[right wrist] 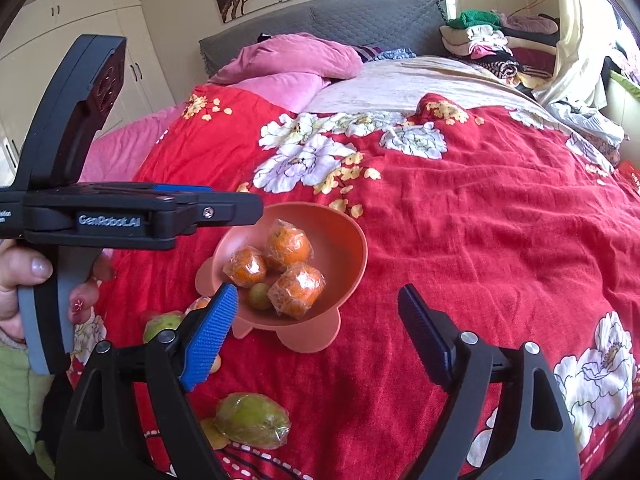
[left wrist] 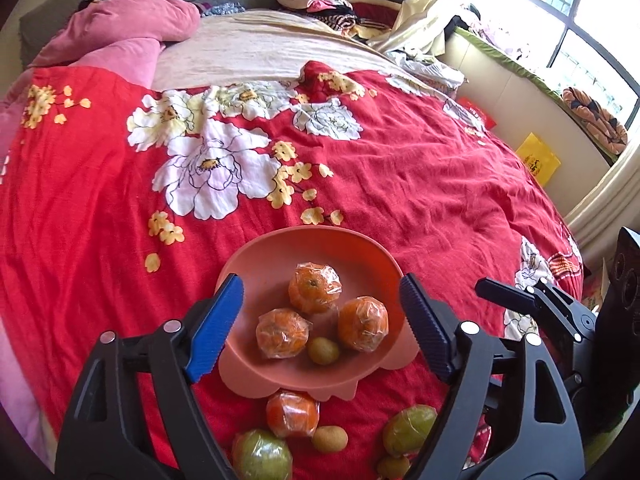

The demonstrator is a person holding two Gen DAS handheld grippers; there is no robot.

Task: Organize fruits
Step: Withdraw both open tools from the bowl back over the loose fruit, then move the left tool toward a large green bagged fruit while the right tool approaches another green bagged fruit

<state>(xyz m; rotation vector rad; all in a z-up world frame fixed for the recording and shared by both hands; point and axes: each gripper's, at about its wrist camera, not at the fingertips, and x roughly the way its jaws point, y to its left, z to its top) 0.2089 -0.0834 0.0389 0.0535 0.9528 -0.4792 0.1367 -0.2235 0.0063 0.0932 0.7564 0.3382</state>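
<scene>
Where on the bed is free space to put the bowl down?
The red blanket right of the bowl lies bare. Near the bowl's front, a wrapped orange and green fruits crowd it.

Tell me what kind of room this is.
A bedroom, most likely in a home: the fruit bowl sits on a bed with a red floral bedspread, pink pillows lie against a grey padded headboard, and folded clothes are stacked beside it.
</scene>
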